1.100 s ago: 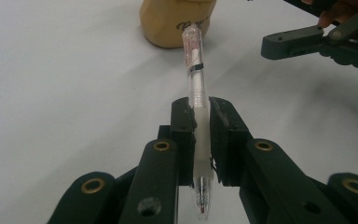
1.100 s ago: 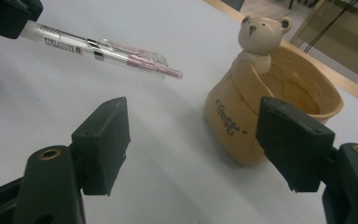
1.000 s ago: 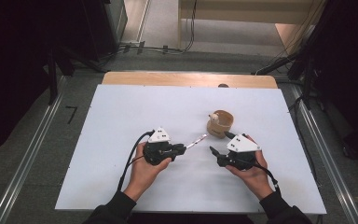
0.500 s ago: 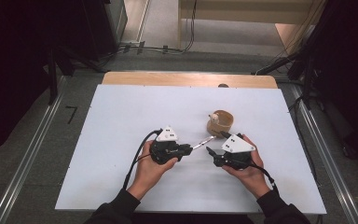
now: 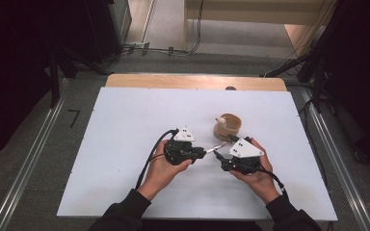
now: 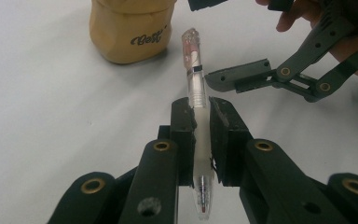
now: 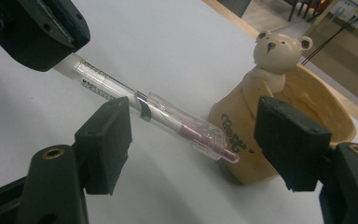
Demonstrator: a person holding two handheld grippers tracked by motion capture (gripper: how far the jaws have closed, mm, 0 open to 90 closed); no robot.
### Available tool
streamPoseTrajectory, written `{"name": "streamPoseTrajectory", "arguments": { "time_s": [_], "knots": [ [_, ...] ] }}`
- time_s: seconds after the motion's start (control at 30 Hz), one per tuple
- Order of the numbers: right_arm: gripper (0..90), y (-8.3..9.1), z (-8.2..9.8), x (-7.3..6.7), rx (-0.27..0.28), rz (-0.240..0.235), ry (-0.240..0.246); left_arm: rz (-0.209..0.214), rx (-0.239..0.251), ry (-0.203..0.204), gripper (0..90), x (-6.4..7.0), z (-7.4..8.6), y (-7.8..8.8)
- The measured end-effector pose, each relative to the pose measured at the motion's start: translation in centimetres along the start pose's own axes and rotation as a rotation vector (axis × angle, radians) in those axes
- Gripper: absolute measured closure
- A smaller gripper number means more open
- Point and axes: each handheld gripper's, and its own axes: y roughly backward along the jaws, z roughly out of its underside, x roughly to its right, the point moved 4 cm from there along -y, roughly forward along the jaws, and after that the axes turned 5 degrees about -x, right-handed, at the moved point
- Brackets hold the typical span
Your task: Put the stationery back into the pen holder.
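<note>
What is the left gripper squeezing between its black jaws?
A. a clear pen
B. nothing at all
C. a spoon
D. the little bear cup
A. In the left gripper view, the left gripper has its jaws pressed on the barrel of a clear pen, while the tan bear cup stands apart on the table behind it.

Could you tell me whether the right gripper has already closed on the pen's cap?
No, in the right gripper view the right gripper stands open, its jaws well apart on either side of the pen.
</note>
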Motion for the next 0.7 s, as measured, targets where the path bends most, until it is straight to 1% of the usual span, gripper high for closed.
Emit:
{"name": "streamPoseTrajectory", "arguments": {
  "time_s": [0.07, 0.27, 0.4, 0.5, 0.63, 0.7],
  "knots": [
    [27.3, 0.1, 0.0, 0.1, 0.002, 0.009, 0.001, 0.002, -0.001, 0.002, 81.3, -0.1, -0.2, 0.0],
    [28.1, 0.0, 0.1, 0.0, -0.003, 0.010, 0.013, 0.011, 0.006, 0.007, 81.3, -0.2, -1.0, -0.1],
    [28.4, -0.1, 0.1, 0.0, -0.006, 0.015, 0.026, 0.020, -0.005, -0.010, 81.3, -0.1, -1.5, -0.3],
    [28.8, -0.1, 0.1, 0.1, -0.008, 0.027, 0.038, 0.027, -0.010, -0.020, 81.3, 0.1, -1.9, -0.4],
    [30.2, -0.1, 0.2, 0.1, -0.008, 0.035, 0.045, 0.039, -0.013, -0.023, 81.3, 0.4, -2.3, -0.7],
    [33.0, -0.1, 0.2, 0.1, -0.010, 0.041, 0.056, 0.045, -0.010, -0.022, 81.3, 0.5, -2.4, -0.8]
  ]
}}
